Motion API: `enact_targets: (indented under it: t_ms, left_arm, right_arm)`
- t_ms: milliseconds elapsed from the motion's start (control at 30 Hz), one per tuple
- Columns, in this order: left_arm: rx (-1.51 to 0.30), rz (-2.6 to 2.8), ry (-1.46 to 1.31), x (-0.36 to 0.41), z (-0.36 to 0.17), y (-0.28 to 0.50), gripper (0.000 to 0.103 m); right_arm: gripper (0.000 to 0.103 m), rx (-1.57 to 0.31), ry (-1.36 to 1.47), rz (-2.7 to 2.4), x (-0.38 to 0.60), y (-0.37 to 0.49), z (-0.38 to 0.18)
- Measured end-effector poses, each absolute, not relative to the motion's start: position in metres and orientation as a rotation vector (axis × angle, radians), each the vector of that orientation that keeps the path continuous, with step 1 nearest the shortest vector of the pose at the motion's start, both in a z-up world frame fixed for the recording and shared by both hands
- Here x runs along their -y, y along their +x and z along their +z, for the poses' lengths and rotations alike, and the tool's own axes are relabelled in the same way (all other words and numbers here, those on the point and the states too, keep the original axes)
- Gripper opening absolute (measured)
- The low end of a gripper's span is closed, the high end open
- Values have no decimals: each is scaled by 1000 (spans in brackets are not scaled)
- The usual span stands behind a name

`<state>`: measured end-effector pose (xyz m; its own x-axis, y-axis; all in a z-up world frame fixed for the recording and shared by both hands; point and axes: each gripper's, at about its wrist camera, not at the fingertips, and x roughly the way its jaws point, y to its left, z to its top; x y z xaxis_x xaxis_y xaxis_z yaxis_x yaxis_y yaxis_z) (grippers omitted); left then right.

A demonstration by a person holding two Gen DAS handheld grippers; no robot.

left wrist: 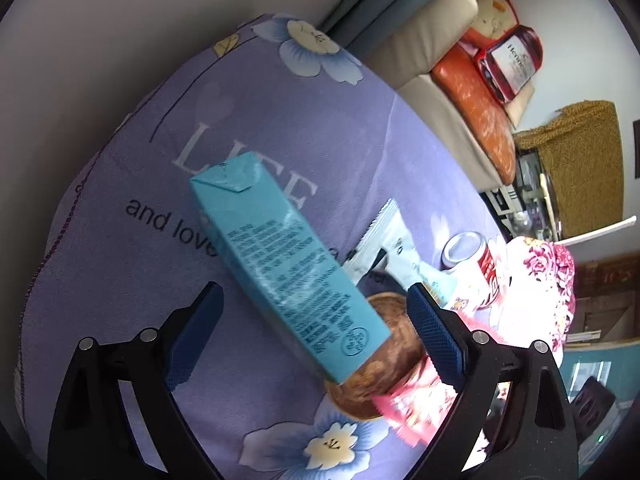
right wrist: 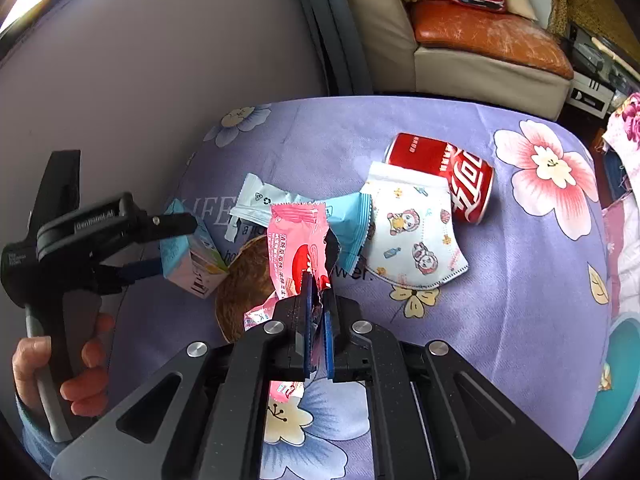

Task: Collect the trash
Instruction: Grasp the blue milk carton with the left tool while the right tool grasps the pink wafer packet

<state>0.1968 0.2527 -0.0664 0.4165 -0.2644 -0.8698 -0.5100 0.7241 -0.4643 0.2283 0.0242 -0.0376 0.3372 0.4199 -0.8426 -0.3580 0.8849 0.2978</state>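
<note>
My right gripper (right wrist: 318, 284) is shut on the lower edge of a pink snack wrapper (right wrist: 296, 240), which stands up crumpled from between its pads. The same wrapper (left wrist: 412, 404) shows at the lower right of the left wrist view. My left gripper (left wrist: 312, 308) is open, with a teal drink carton (left wrist: 288, 264) lying slantwise between its jaws and a gap at each pad. From the right wrist view, the left gripper (right wrist: 178, 246) sits at the carton (right wrist: 188, 256), which is tilted beside a brown round mat (right wrist: 240, 288).
A red cola can (right wrist: 452, 172), a printed face mask (right wrist: 412, 236), a white wrapper (right wrist: 260, 200) and a blue wrapper (right wrist: 348, 232) lie on the purple flowered cloth (right wrist: 520, 280). A teal bin (right wrist: 616, 380) is at the right edge. A beige sofa (right wrist: 460, 68) stands behind. A hand (right wrist: 80, 364) grips the left handle.
</note>
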Motion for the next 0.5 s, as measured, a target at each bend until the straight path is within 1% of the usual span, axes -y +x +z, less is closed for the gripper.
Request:
enact_targets:
  t_ms: [100,133,167,200,267,333,400,500]
  left_arm:
    - [-1168,228,-719,-242,-67,203,92]
    - [-1173,224,-703,-240,-69,203,90]
    - [-1177,221,-686,-239,-71,203,82]
    - [-1187,215,-670,-238,-74,201,72]
    - [-1195,199,-643,-239,-78,193,61]
    - [-1212,204,-610,-243,-85,183,46]
    - [-1201,168,-638,-248,-90,171,41]
    - [-1182,160,-575,-244,-89,161,40]
  right_arm:
    - [5,-1126,69,502,-12,222,-40]
    - [5,-1129,71,499,-9,221,-41]
    - [5,-1132,74,494,-6,220,-42]
    - [5,-1133,75,492,-4,218,-43]
    - [5,-1134,87,489,1,215,-45]
    - [5,-1129,102,486,9,212,-45]
    - [5,-1122,115,484,14,209,-45]
    - [5,-1113,140,483,22,204,-45]
